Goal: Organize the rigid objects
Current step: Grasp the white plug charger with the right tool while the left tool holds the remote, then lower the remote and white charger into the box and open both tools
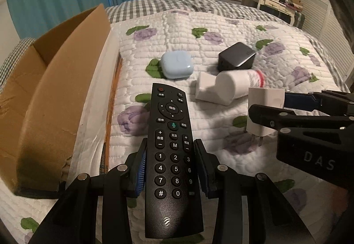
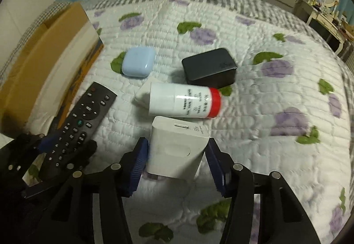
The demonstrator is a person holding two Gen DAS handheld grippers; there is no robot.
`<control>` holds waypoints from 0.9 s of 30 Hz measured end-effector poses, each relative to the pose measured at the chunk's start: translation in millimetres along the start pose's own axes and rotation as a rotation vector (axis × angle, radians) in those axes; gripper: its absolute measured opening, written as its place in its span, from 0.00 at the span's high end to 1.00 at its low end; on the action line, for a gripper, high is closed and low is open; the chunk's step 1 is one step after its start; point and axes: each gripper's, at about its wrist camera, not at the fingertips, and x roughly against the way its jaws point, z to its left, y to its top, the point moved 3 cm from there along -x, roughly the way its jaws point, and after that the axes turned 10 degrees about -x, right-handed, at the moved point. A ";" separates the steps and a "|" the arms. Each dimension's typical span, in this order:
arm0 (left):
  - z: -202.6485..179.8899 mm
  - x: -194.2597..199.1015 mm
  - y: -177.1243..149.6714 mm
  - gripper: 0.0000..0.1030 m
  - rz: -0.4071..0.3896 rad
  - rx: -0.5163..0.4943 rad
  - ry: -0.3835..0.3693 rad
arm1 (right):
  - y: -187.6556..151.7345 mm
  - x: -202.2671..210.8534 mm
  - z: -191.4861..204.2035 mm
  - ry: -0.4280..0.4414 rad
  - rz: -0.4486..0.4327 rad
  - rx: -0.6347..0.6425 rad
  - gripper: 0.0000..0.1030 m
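- Cardboard box (image 1: 50, 80) fills the frame's left; blue case (image 1: 177, 64), black box (image 1: 236, 56), white bottle (image 2: 183, 100) lie beyond.
- Left gripper (image 1: 170, 168) pinches the remote (image 1: 172, 155) — long axis pointing up-frame.
- Right gripper (image 2: 177, 155) brackets the white charger (image 2: 177, 146), left pad touching, right pad just beside it.

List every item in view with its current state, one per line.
Remote control: clamped in the left tool, lifted.
White charger: between the right tool's pads, left pad touching, right gap unclear.
White bottle with red cap: lying on its side, capped.
Blue earbud case: closed, flat on the quilt.
Black box: closed, resting on the quilt.
Cardboard box: open.
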 end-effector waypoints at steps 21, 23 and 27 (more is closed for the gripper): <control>19.6 129.3 27.4 0.62 -0.227 0.019 0.002 | -0.7 131.9 7.9 -0.029 -0.231 0.015 0.49; 27.6 145.9 31.1 0.62 -0.259 0.021 0.013 | 1.8 149.8 14.3 -0.031 -0.261 0.024 0.49; 46.7 170.0 38.7 0.62 -0.310 0.037 0.026 | 9.2 186.5 36.6 -0.024 -0.317 0.055 0.49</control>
